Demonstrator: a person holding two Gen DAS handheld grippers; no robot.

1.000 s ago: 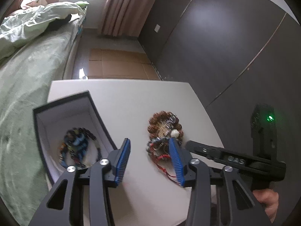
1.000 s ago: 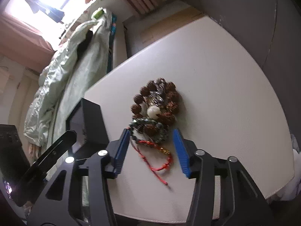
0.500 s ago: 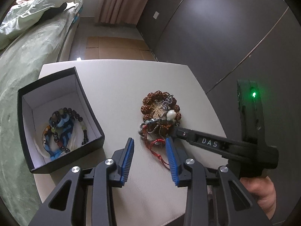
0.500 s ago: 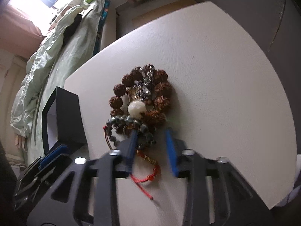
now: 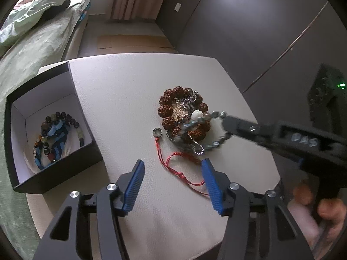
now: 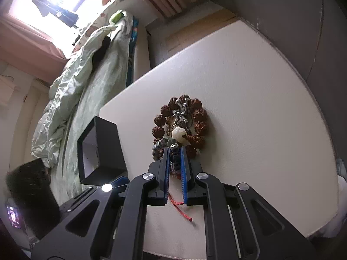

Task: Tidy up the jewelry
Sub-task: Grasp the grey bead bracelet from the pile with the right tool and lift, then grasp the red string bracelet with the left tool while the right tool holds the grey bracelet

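While the right gripper [image 6: 174,151] stands with its blue pads nearly together, it pinches a grey-green bead bracelet [image 5: 213,130] at the lower edge of the jewelry pile; in the left wrist view that bracelet shows stretched and blurred at right of centre, one side lifted off the pile and gripped at the black fingertips [image 5: 226,122]. The left gripper [image 5: 172,179] sits at lower centre of its own frame with its jaws spread wide, holding nothing, poised above the white table [image 5: 130,91].

The pile lies centre-right on the table: a ring of large brown seed beads [image 5: 167,108] with a silver chain [image 5: 188,104] and a white bead [image 5: 197,114] heaped inside it. A red cord bracelet [image 5: 173,162] trails from the pile toward the lower centre of the frame, between the spread blue pads of the left gripper. A small silver ring [image 5: 157,132] rests on the table just left of the pile, at the end of the red cord.

At the left of the frame a black open box [image 5: 86,112] with a white interior stands on the table, well apart from the pile. Inside it lie dark bead bracelets [image 5: 65,117] and a blue bracelet [image 5: 55,143], tangled together.

A green bed [image 5: 32,43] fills the upper left
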